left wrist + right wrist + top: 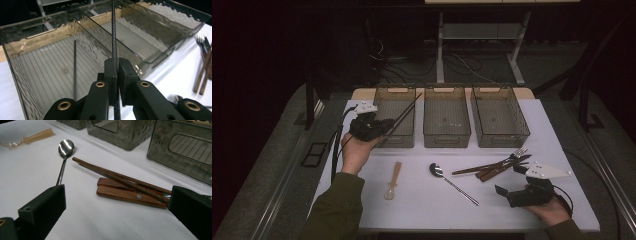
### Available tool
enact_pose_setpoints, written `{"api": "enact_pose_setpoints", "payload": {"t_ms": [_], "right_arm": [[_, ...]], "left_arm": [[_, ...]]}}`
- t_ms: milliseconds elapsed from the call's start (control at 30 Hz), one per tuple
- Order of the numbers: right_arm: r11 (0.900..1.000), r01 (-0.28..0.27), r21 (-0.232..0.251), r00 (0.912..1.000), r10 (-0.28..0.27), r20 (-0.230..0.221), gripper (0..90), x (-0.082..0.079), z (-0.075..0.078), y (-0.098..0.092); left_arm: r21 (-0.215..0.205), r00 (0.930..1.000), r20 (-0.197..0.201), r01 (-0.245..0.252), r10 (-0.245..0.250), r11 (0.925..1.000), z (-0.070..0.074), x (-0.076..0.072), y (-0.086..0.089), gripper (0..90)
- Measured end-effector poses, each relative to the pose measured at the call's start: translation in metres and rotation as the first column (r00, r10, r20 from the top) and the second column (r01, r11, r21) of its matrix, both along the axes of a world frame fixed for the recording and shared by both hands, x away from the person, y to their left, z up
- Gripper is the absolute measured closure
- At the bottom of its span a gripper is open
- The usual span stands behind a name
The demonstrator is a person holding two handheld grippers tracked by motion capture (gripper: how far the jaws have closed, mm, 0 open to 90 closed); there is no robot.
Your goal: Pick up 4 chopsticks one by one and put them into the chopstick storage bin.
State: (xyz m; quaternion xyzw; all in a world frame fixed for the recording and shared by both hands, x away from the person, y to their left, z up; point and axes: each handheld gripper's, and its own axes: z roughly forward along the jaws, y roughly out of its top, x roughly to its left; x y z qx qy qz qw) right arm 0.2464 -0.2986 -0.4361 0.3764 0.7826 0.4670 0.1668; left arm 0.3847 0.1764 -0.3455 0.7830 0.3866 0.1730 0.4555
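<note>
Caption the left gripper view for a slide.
Left gripper clamps a thin black chopstick over the ribbed smoky plastic bin.

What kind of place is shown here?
Probably a lab or test room, not a kitchen: a white table with three see-through bins for sorting cutlery, handheld grippers with cables, and desk legs behind in the dark.

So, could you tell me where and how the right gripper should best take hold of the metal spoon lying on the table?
Probably mid-handle. The metal spoon lies flat and apart from the wooden-handled cutlery, its thin straight handle running diagonally from the bowl. The right gripper, jaws open, would likely do best coming from above, jaws set across the handle; the rounded bowl offers less to pinch.
</note>
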Motion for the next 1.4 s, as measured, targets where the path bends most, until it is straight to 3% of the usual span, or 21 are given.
{"api": "enact_pose_setpoints", "payload": {"t_ms": [167, 367, 633, 767, 900, 1333, 1400], "right_arm": [[1.000, -0.002, -0.002, 1.0000, 0.002, -0.001, 0.5, 0.000, 0.000, 0.001], [1.000, 0.000, 0.001, 1.0000, 0.000, -0.002, 0.5, 0.000, 0.000, 0.000], [1.000, -0.002, 0.002, 1.0000, 0.002, -0.001, 0.5, 0.000, 0.000, 0.000], [1.000, -0.002, 0.005, 1.0000, 0.002, 0.001, 0.5, 0.000, 0.000, 0.000], [1.000, -0.001, 0.008, 1.0000, 0.001, 0.000, 0.5, 0.000, 0.000, 0.000], [1.000, -0.002, 0.011, 1.0000, 0.002, -0.001, 0.5, 0.000, 0.000, -0.002], [1.000, -0.001, 0.012, 1.0000, 0.001, 0.000, 0.5, 0.000, 0.000, -0.002]], "left_arm": [[-0.009, 0.9997, -0.001, -0.023, 0.023, 0.9997, 0.000, 0.015, 0.000, 85.6], [0.038, 0.9977, 0.002, -0.068, 0.068, 0.9969, -0.001, 0.035, 0.002, 85.6], [0.034, 0.9916, 0.005, -0.130, 0.130, 0.9910, -0.001, 0.062, 0.006, 85.6], [0.063, 0.9882, 0.004, -0.153, 0.153, 0.9862, -0.004, 0.072, 0.004, 85.6], [0.062, 0.9845, -0.011, -0.174, 0.175, 0.9827, -0.009, 0.079, 0.002, 85.5], [0.164, 0.9708, -0.097, -0.202, 0.220, 0.9656, -0.036, 0.094, -0.003, 85.5], [0.154, 0.9671, -0.113, -0.210, 0.228, 0.9656, -0.037, 0.096, -0.002, 85.5]]}}
